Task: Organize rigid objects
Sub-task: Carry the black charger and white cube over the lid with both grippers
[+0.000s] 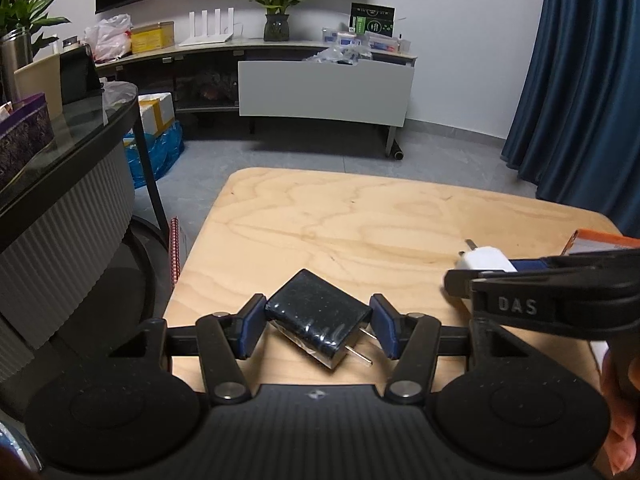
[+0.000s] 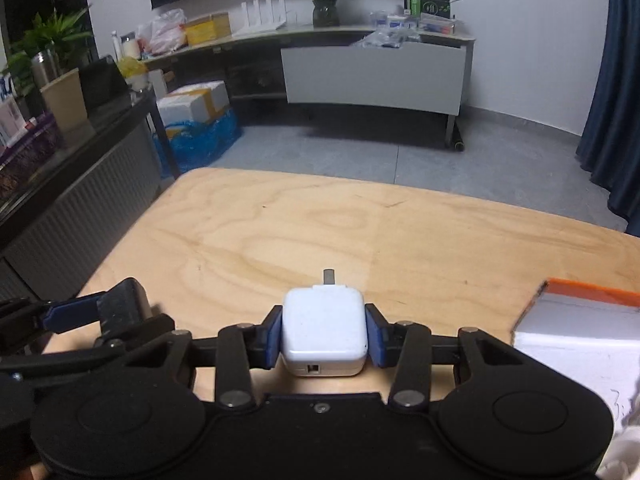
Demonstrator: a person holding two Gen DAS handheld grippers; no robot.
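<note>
here each gripper's jaws flank one charger: left gripper [image 1: 319, 326] black charger [image 1: 319, 317], right gripper [image 2: 324, 336] white charger [image 2: 324, 330].

Dim indoor light, fisheye-bent edges, soft shadows

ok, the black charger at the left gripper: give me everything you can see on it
The black charger is a flat, glossy rectangular plug block, plastic by its look, with film or reflections on its face. Two bare metal prongs stick out toward the lower right. It sits skewed between the pads of the left gripper; the left pad touches its corner, while the right pad shows a small gap. It seems to rest on the wooden table.
</note>
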